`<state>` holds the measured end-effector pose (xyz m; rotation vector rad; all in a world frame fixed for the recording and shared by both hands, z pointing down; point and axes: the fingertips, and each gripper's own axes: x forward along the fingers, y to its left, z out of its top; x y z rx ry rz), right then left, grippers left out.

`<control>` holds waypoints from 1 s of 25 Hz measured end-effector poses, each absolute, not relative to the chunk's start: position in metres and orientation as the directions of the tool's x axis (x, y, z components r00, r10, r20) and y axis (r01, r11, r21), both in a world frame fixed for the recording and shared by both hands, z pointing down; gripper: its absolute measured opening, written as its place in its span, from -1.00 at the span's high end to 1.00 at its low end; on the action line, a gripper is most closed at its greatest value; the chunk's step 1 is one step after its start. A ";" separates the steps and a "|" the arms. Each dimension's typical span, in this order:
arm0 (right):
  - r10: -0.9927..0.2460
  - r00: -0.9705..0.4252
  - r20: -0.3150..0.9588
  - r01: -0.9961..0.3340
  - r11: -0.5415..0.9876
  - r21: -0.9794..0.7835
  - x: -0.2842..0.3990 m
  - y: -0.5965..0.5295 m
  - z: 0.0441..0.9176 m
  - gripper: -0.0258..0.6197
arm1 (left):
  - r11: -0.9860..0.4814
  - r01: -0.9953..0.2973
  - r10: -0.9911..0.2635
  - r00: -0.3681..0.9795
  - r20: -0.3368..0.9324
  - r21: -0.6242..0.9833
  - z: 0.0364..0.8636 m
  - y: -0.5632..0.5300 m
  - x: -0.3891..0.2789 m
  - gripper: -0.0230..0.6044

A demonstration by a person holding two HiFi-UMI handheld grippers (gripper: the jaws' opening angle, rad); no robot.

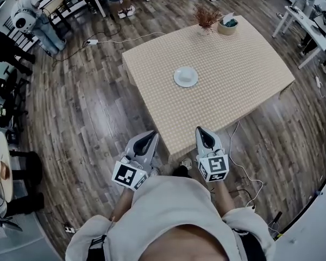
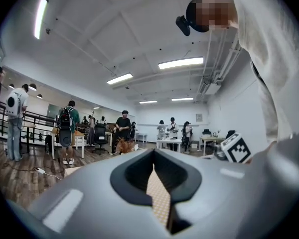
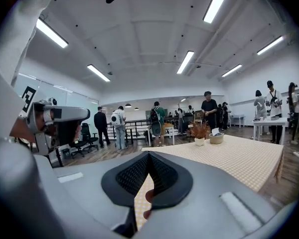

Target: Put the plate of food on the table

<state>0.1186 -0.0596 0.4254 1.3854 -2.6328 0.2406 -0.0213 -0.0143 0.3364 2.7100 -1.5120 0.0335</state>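
Left gripper (image 1: 150,136) and right gripper (image 1: 205,131), both closed and empty, hover off the table's (image 1: 244,97) near edge. The plate (image 1: 186,76) sits mid-table, with open floor (image 1: 81,118) to the left.

Bright ceiling strip lights (image 3: 187,61), strong fisheye distortion, dark vignetted corners.

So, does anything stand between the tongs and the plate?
Nothing visible. Bare cloth lies between the plate and the left tongs and right tongs; the plant and bowl stand at the far corner.
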 end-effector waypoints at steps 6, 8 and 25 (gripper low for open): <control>-0.825 -0.515 0.231 -0.855 0.513 -0.074 0.097 -0.019 0.424 0.93 | -0.546 -0.837 -0.837 0.547 0.024 0.025 0.337 0.007 -0.052 0.90; -0.835 -0.495 0.239 -0.867 0.494 -0.069 0.084 -0.004 0.424 0.93 | -0.561 -0.827 -0.827 0.562 0.026 0.035 0.339 0.020 -0.067 0.90; -0.895 -0.372 0.245 -0.928 0.363 -0.083 0.004 0.135 0.420 0.93 | -0.673 -0.736 -0.735 0.676 0.045 0.077 0.361 0.128 -0.130 0.90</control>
